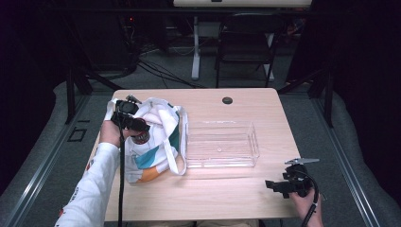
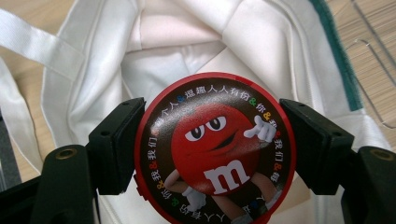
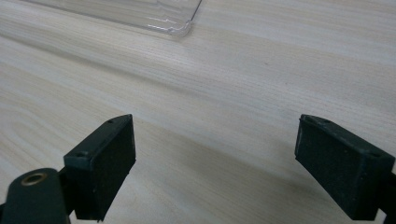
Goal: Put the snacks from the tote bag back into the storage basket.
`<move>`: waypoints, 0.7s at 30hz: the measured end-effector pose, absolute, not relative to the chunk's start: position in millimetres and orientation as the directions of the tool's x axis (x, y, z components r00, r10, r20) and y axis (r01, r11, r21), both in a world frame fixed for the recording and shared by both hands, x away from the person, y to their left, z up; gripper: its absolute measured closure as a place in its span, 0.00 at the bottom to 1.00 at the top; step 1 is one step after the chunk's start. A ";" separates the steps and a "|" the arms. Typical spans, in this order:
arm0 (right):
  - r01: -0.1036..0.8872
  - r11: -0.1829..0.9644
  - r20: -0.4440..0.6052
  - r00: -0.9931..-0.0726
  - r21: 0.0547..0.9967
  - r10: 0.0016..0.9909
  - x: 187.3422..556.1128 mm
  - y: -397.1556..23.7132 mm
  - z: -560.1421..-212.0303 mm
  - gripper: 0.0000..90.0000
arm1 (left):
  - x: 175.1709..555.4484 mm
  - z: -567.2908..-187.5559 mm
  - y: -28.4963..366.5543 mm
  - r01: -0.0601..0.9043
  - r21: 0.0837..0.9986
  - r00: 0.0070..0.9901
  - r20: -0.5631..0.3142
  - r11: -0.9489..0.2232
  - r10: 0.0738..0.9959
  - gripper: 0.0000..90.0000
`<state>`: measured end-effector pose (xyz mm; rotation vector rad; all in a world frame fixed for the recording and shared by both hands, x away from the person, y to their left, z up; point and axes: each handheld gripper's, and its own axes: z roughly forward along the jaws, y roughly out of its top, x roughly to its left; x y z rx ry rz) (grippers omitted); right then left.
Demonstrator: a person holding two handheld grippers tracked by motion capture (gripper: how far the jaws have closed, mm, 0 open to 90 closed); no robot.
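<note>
Left claw (image 2: 212, 149) clamps the stiff, smooth, likely slippery round candy tin (image 2: 215, 149) across its rim; right claw (image 3: 229, 163) gapes empty

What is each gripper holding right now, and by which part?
Left gripper clamps the red candy tin by its opposite sides, over the bag. Right gripper holds nothing.

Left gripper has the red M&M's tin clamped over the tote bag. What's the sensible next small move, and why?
Probably carry the tin to the right and lower it into the clear tray. The left gripper has both jaws pressed on the tin's rim above the open tote bag, the tray beside the bag looks empty, and the right gripper waits open over the bare table.
</note>
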<state>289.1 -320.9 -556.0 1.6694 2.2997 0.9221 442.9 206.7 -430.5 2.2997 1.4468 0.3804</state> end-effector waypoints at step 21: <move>0.812 0.171 0.232 -0.350 0.558 0.908 285.8 -324.2 -554.2 0.13 | 438.6 -391.8 190.2 0.743 0.510 0.487 0.031 -0.433 0.873 0.30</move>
